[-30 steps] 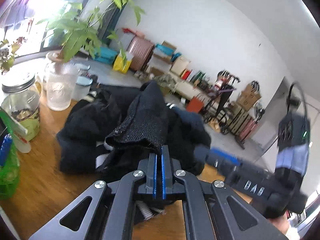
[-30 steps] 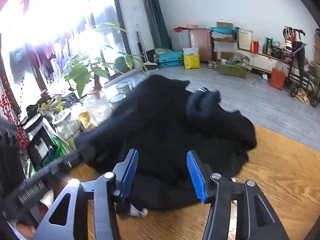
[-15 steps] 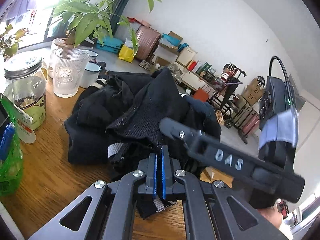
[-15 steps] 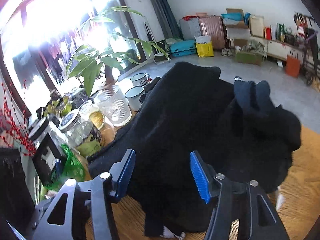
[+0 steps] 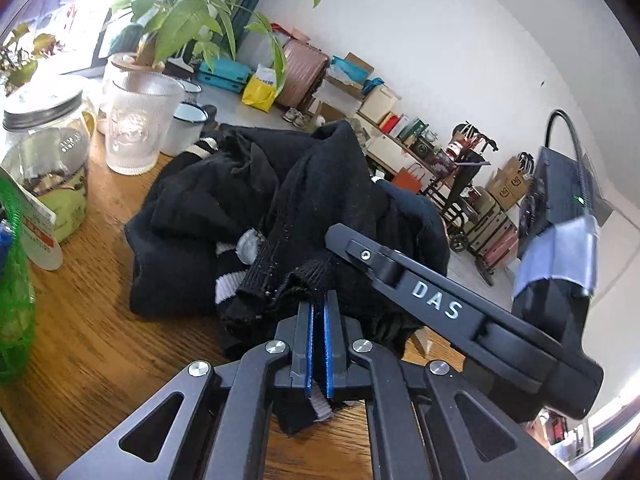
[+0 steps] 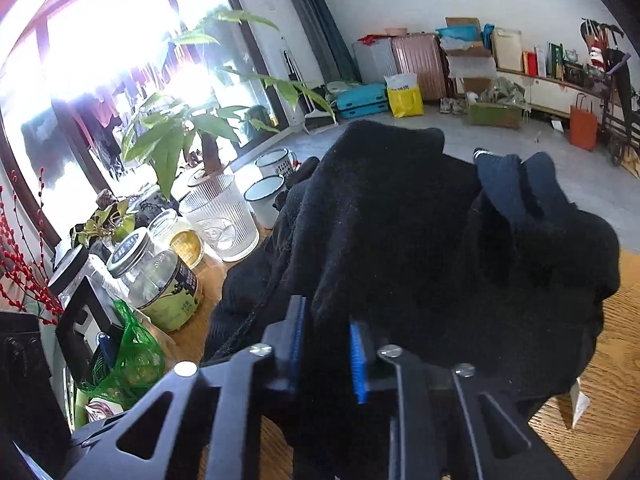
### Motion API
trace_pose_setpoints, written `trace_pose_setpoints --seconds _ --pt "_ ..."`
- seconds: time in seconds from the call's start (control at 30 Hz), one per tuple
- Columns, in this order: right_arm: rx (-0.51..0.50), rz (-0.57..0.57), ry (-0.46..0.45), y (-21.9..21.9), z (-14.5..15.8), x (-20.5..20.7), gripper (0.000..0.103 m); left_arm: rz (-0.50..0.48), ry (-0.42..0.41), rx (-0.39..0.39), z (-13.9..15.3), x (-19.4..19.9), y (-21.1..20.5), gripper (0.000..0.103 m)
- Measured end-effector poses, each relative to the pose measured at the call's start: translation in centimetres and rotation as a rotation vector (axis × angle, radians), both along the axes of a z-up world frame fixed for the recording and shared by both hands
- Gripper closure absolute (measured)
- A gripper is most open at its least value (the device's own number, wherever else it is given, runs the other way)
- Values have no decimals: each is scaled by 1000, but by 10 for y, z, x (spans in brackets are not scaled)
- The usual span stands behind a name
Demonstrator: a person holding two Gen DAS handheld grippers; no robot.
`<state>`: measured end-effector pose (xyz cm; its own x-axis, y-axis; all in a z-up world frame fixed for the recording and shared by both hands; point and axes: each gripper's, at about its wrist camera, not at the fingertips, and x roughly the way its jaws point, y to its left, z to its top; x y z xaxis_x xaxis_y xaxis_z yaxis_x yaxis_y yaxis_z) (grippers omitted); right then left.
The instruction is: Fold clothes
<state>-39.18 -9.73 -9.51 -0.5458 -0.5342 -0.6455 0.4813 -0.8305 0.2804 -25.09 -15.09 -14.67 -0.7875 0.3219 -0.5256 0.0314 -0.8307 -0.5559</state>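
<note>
A crumpled black garment [image 5: 320,184] with white-striped cuffs lies heaped on the wooden table [image 5: 100,340]. My left gripper [image 5: 319,312] is shut on a ribbed hem of the garment, which is pinched between the blue pads. A finger of the right gripper [image 5: 400,276] reaches into the heap just right of that hem. In the right wrist view the black garment [image 6: 400,220] fills the middle. My right gripper [image 6: 328,344] has its jaws narrowed on a thick fold of the garment. A dark blue piece [image 6: 516,184] sticks up at the heap's top.
Along the table's window side stand a lidded jar [image 5: 48,148], a ribbed glass [image 5: 136,128], enamel mugs [image 5: 186,120], a potted plant [image 5: 188,20] and a green net bag [image 5: 12,300]. The table edge [image 6: 616,360] lies right of the heap. Suitcases and boxes line the far wall.
The right gripper has moved into the heap and its jaws have closed from wide open onto a fold of the cloth. The left gripper keeps its hold on the hem.
</note>
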Motion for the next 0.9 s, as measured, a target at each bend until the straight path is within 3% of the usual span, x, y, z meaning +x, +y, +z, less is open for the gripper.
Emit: trace_pose_setpoints --seconds 0.17,0.3,0.37,0.43,0.47,0.53,0.67,0.8,0.87,0.9 --pt "11 -11 29 6 5 8 90 -2 -4 40 1 0 -3 95" --pt "31 -3 39 11 7 15 91 11 10 26 5 2 -6 87" --pt "32 6 38 15 6 19 94 16 20 33 7 4 -8 72" --pt "53 12 41 19 3 23 101 28 44 47 10 8 -11 31" --pt "64 15 43 21 2 25 101 32 58 49 12 10 -12 27" --pt "86 20 46 25 -1 29 101 52 76 41 15 14 -14 26" --pt "38 21 30 31 1 25 96 87 55 57 7 10 -24 26" --pt "6 -7 41 31 8 19 69 130 28 130 -8 3 -36 27" --pt "0 -6 51 29 9 22 69 147 17 176 -16 -2 -41 38" --pt "-3 -6 56 28 9 23 65 141 17 203 -21 -7 -43 52"
